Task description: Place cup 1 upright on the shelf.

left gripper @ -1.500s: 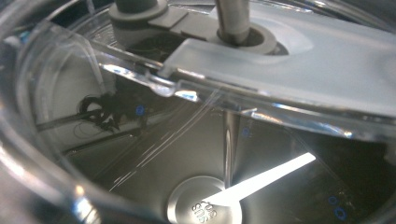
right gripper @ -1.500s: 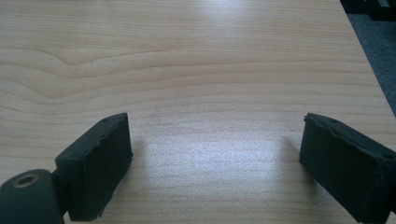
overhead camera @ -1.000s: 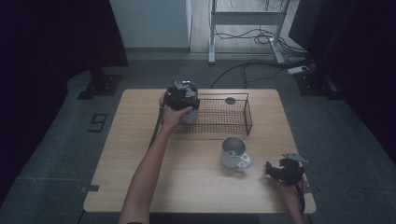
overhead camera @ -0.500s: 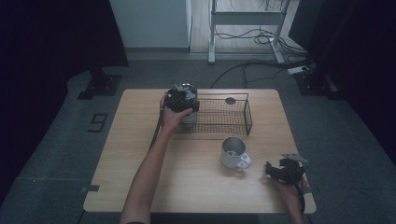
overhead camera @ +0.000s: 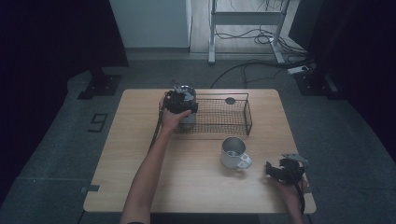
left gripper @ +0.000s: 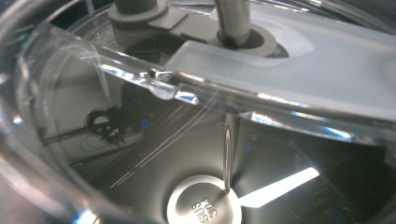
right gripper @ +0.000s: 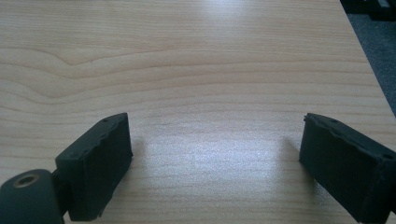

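A steel cup (overhead camera: 188, 99) hangs at the left end of the black wire basket (overhead camera: 243, 122), with my left gripper (overhead camera: 177, 101) on its rim and shut on it. The left gripper view looks straight down into this cup: a shiny inner wall and a stamped bottom (left gripper: 204, 206), with a clear strip across the top. A second steel mug (overhead camera: 233, 151) stands upright on the table, its handle toward the near right. My right gripper (overhead camera: 272, 169) rests near the table's front right corner, apart from the mug. Its jaws (right gripper: 215, 163) stand wide open over bare wood.
A small dark round piece (overhead camera: 230, 100) lies at the basket's far side. The wooden table (overhead camera: 140, 140) has open room at its left and front. Cables and a desk frame lie on the floor beyond the table's far edge.
The left hand and the cup have shifted only slightly at the basket's left end. The right gripper has kept still.
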